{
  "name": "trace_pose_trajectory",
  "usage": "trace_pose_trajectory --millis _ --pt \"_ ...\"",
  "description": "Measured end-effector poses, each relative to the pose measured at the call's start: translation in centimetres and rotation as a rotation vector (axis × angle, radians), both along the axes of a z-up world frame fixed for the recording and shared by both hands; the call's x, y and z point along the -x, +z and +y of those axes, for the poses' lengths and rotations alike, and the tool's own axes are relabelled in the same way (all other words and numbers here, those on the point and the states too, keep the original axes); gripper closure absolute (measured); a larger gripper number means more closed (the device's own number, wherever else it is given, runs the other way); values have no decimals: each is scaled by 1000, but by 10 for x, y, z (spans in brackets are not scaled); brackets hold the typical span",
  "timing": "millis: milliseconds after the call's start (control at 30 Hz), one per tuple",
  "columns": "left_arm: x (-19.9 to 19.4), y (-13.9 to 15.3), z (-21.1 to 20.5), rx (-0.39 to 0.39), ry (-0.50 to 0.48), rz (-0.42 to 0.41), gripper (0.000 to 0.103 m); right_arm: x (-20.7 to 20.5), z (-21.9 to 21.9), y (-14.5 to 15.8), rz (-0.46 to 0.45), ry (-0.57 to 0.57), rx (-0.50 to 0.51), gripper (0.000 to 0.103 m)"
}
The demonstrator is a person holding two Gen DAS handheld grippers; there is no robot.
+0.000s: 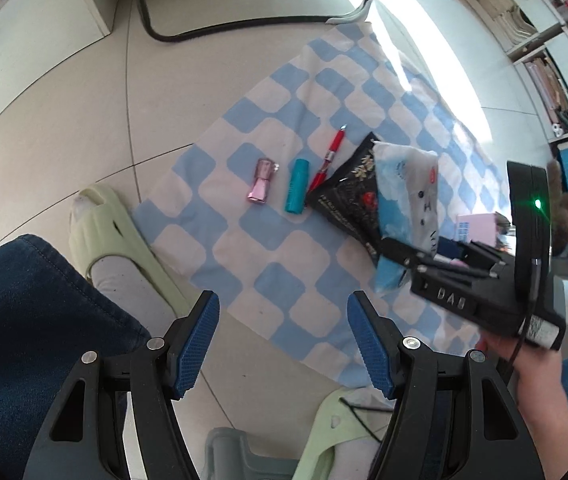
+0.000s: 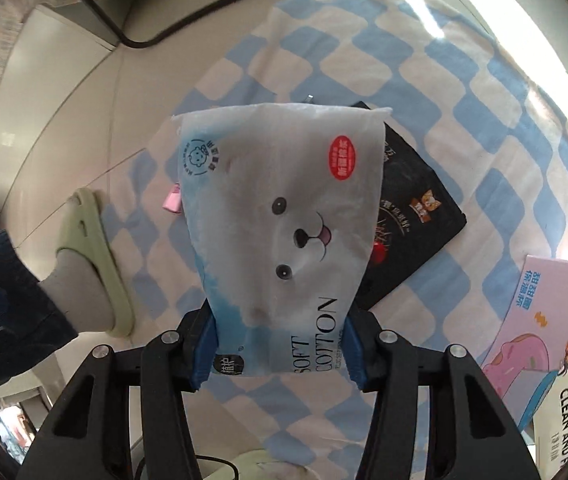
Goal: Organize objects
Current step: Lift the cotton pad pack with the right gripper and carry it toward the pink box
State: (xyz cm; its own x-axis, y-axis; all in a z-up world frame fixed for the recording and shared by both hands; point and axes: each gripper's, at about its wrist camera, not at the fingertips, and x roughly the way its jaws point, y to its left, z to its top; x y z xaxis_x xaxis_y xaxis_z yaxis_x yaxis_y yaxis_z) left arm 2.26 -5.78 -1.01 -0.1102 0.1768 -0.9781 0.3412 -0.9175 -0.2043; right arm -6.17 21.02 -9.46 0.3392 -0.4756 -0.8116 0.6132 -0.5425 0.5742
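My right gripper is shut on a soft tissue pack printed with a white dog face, held lifted above the blue-and-white checked cloth. From the left wrist view the same tissue pack hangs from the right gripper over a black snack pouch. My left gripper is open and has nothing between its pads, above the cloth's near edge. On the cloth lie a pink bottle, a teal tube and a red pen.
A person's leg in jeans and a foot in a green slipper stand at the cloth's left edge. A pink box and a "CLEAN AND" pack lie at right. A black chair frame and shelves are farther off.
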Motion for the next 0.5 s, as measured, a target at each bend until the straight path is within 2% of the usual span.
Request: trace_pose_trajectory --millis 67,133,167,333,500 --pt "-5 9 1 -33 -8 40 38 -9 5 26 -6 -8 64 49" --pt "-13 17 -2 -77 -8 69 38 -18 28 37 -8 -22 120 49" --pt "-16 19 -4 -108 -4 83 38 -34 16 47 -1 -23 138 49" --pt "-30 21 -18 -308 30 146 38 -75 30 83 54 4 183 48" --pt "-37 18 -26 -344 43 167 38 -94 38 107 12 65 295 46"
